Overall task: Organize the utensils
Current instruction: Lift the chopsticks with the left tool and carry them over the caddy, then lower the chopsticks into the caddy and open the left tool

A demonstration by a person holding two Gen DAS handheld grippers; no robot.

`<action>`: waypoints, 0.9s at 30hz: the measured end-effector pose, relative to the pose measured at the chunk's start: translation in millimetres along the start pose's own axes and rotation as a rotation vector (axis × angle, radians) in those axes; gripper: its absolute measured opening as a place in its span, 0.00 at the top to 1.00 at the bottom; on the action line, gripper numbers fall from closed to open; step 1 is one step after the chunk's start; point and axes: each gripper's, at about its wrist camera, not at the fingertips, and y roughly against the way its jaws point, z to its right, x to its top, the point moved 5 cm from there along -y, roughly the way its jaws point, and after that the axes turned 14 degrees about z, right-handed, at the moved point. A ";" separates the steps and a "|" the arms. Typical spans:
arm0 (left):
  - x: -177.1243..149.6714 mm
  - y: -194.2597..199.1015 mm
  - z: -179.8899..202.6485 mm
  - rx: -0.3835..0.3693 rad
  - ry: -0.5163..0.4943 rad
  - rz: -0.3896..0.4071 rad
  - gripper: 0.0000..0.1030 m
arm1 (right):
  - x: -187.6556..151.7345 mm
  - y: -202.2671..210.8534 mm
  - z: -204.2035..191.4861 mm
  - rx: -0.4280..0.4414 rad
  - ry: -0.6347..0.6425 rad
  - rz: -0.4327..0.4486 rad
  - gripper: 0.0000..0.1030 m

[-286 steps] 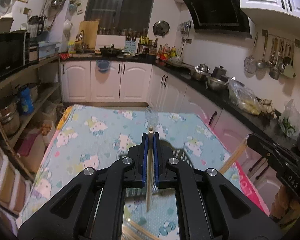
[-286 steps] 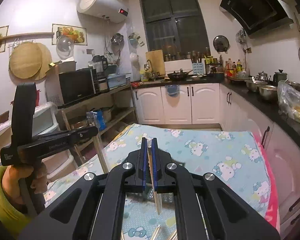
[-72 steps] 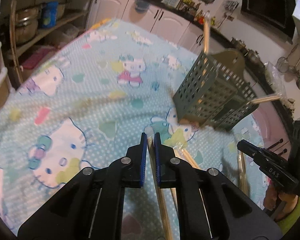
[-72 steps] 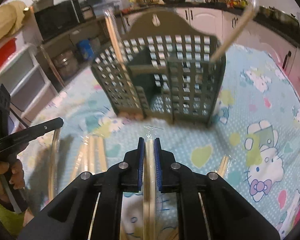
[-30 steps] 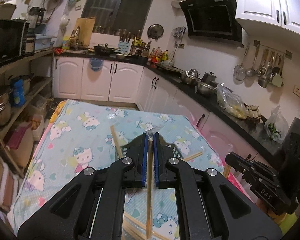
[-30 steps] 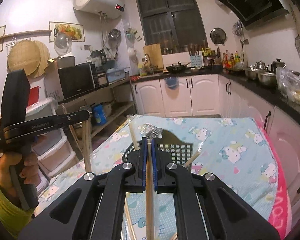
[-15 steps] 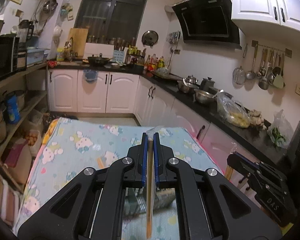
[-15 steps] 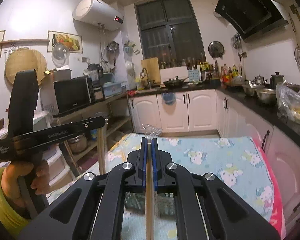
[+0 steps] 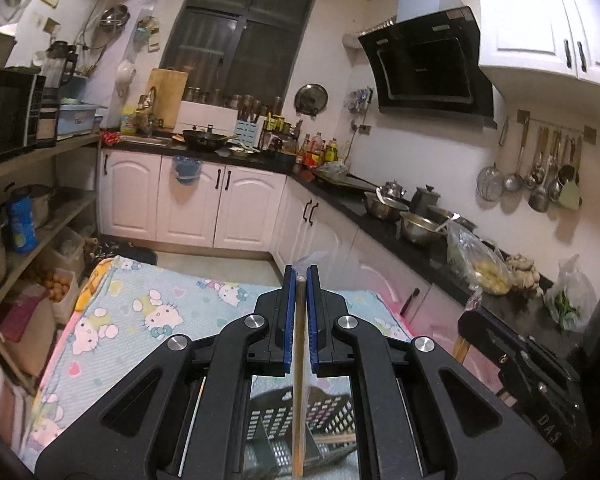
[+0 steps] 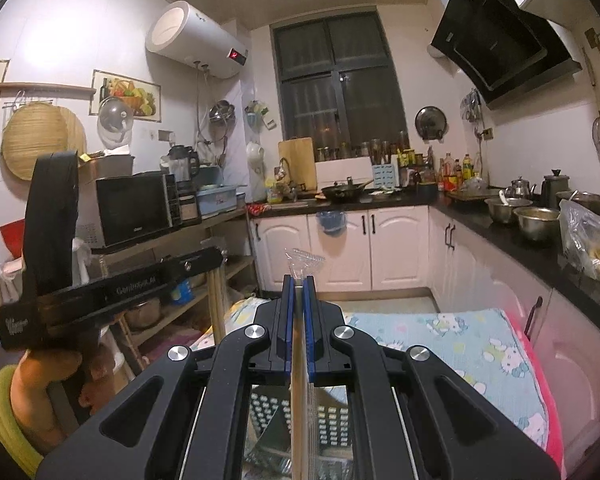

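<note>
Wrapped chopsticks [image 9: 299, 360] upright, likewise second pair [image 10: 299, 380]; perforated grey holder [image 9: 332, 420] below, seemingly on table.

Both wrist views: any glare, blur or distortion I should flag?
Left wrist: warm indoor light, strong fisheye bend on the cabinets, dark vignette corners; the chopstick in the left gripper is sharp, the basket below dim. Right wrist: bright washed-out wall top left, water heater curved; right gripper sharp, its plastic wrapper glints.
</note>
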 end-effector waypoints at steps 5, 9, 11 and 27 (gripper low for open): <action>-4.6 -9.8 -8.5 0.030 0.027 0.034 0.99 | 3.9 -13.6 9.2 -0.018 -0.019 0.038 0.95; -11.8 -18.5 -13.0 0.042 0.036 0.044 0.99 | 4.9 -23.9 18.6 -0.039 -0.031 0.067 0.95; -15.9 -22.4 -14.7 0.047 0.040 0.042 0.99 | 3.0 -26.5 21.3 -0.045 -0.030 0.077 0.95; -58.4 -30.4 -14.7 0.043 0.014 0.052 0.99 | -42.9 -54.3 39.8 -0.112 0.021 0.092 0.95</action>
